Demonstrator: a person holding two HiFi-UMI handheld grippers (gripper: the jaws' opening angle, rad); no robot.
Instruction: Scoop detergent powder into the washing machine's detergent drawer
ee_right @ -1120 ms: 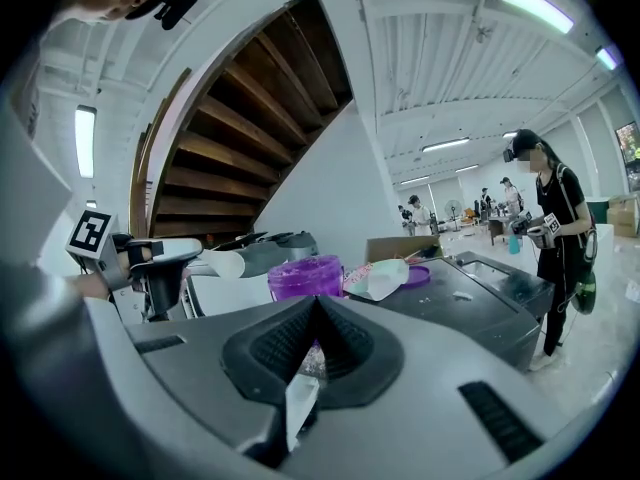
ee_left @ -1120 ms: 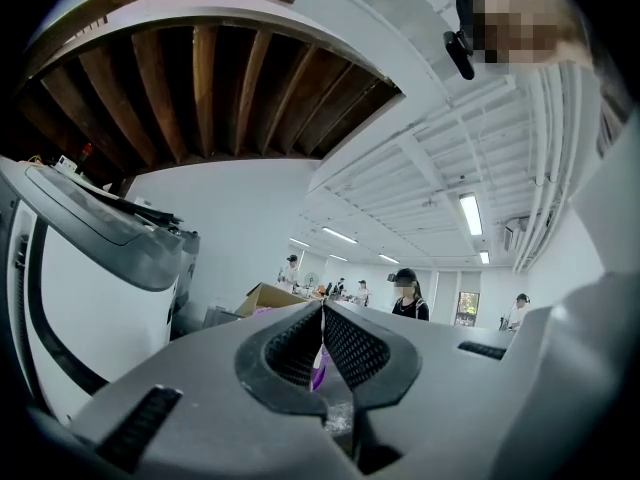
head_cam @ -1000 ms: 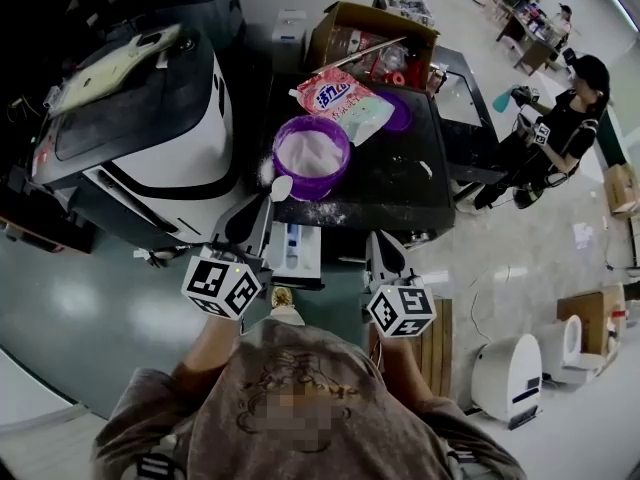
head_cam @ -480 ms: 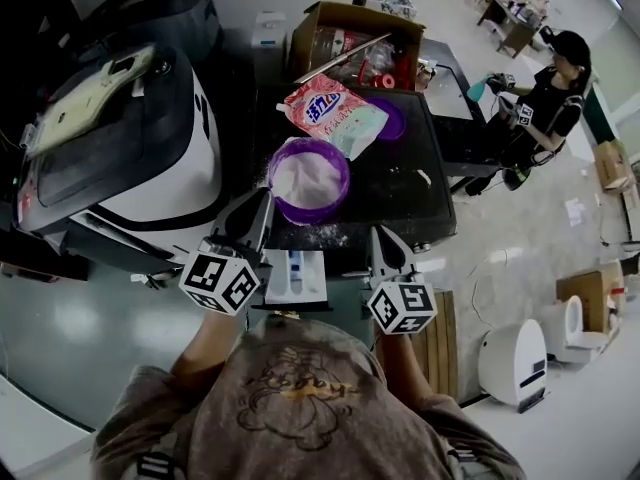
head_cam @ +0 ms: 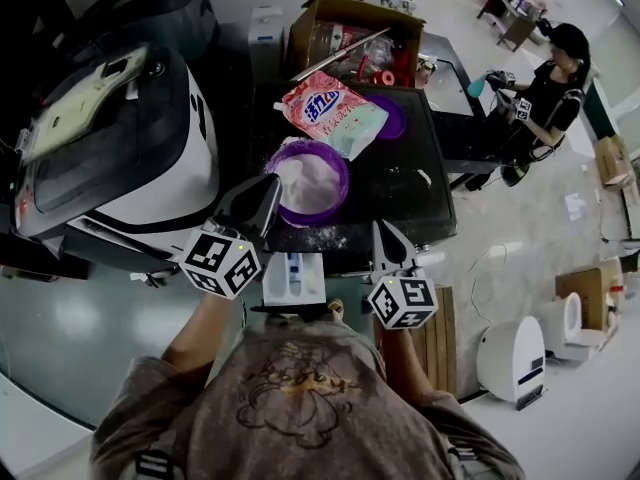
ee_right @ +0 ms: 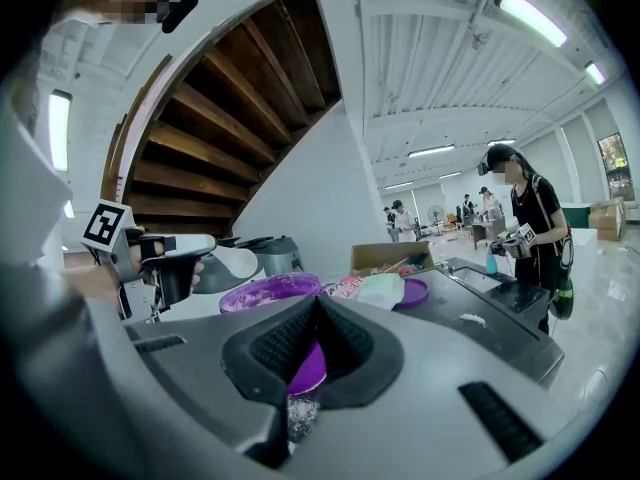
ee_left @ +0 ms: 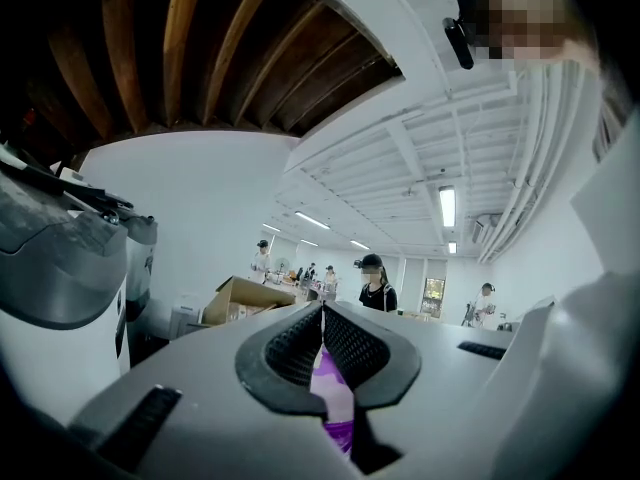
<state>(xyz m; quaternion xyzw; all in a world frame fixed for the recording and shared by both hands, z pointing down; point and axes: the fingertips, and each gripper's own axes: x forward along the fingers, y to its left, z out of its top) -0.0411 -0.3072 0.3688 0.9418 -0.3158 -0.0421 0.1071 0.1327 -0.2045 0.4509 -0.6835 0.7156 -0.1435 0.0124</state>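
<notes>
**Inspector:** Left gripper (head_cam: 268, 190), condition?

**Assistant:** Jaws pressed together on a thin white handle. The right gripper view shows the scoop (ee_right: 226, 262) at its tip. The bowl leads, and the long axis is roughly level and in line with the jaws. The bowl sits just beside the near rim of the purple tub (head_cam: 346, 173) and points in over it. Whether it carries powder cannot be told.

**Inspector:** Tub?

**Assistant:** Upright on the black washing machine top (head_cam: 400, 193), with white detergent powder (head_cam: 308, 183) inside. Loose specks of powder lie on the top in front of it.

**Inspector:** Drawer?

**Assistant:** The detergent drawer (head_cam: 310, 273) is pulled out of the machine's front, below the tub and between the two grippers. Its long axis runs from the machine straight toward the person, and its compartments face up.

**Inspector:** Right gripper (head_cam: 382, 230)?

**Assistant:** Jaws closed with nothing between them. It is held just right of the drawer and points at the machine top.

**Inspector:** Surroundings?

**Assistant:** A detergent bag (head_cam: 333, 113) lies flat behind the tub, its long axis on a diagonal, and it overlaps a purple lid (head_cam: 398, 118). A cardboard box (head_cam: 360, 33) stands behind those. A person (head_cam: 555, 88) stands well apart on the right.
</notes>
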